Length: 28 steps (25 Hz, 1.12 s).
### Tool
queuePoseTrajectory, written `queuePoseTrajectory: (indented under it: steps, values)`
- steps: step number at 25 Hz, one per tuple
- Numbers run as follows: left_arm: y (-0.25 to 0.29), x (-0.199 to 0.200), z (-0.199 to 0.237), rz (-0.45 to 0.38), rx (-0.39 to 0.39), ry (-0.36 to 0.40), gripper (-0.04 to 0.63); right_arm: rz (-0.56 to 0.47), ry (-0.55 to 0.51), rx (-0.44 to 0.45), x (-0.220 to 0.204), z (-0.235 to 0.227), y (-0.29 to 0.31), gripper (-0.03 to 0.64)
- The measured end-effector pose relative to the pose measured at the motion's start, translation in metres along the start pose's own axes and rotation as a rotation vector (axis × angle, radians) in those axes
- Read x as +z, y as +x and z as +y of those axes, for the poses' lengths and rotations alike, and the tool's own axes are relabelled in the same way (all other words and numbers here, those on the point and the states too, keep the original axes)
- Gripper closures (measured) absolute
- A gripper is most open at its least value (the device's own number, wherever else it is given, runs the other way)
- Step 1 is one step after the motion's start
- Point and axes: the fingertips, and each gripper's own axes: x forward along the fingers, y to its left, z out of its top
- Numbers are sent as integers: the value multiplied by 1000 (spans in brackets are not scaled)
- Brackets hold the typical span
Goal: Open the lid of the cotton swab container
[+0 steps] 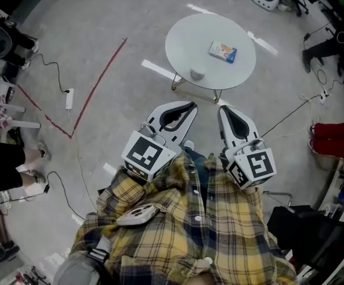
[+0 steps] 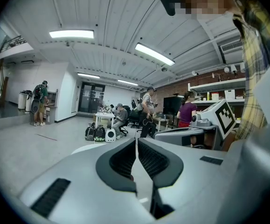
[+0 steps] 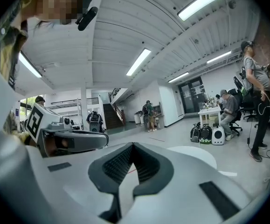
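- The left gripper (image 2: 136, 143) has its jaws pressed together with nothing between the ribbed pads. The right gripper (image 3: 132, 147) is likewise closed and empty.
- Both are carried side by side just in front of the person's plaid shirt (image 1: 219, 218), with their noses aimed forward and slightly down toward the round white table (image 1: 180, 25). I judge this a carrying posture, not a working one, since neither tip is near anything.
- Closed jaws suit that: there is nothing to hold yet, and they would have to open before any grip.
- The table stands well apart from the tips, across bare floor (a red tape line (image 1: 100, 76) runs off to the left of it).
- Two things lie on the table. One is probably the cotton swab container (image 1: 197, 74), a small round pale thing close to the table's near edge, though it is too small here to make out a lid. The other is a flat blue-and-white packet (image 1: 223, 51) nearer the middle.
- The task looks not yet begun. The approach comes first; then, most likely, one gripper steadies the body while the other works the lid.
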Motion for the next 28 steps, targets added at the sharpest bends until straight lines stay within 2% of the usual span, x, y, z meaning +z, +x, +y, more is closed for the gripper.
queuePoseTrajectory:
  steps: [7, 16, 23, 28]
  values:
    - [6, 4, 16, -8, 42, 1, 561, 0, 31, -6, -5, -17, 0, 600]
    - [45, 7, 56, 7, 14, -21, 561, 24, 66, -9, -1, -46, 48, 600]
    - [90, 14, 120, 33, -16, -44, 561, 51, 73, -31, 9, -84, 114, 600]
    - [124, 26, 164, 56, -69, -42, 561, 72, 86, -75, 17, -113, 163, 600]
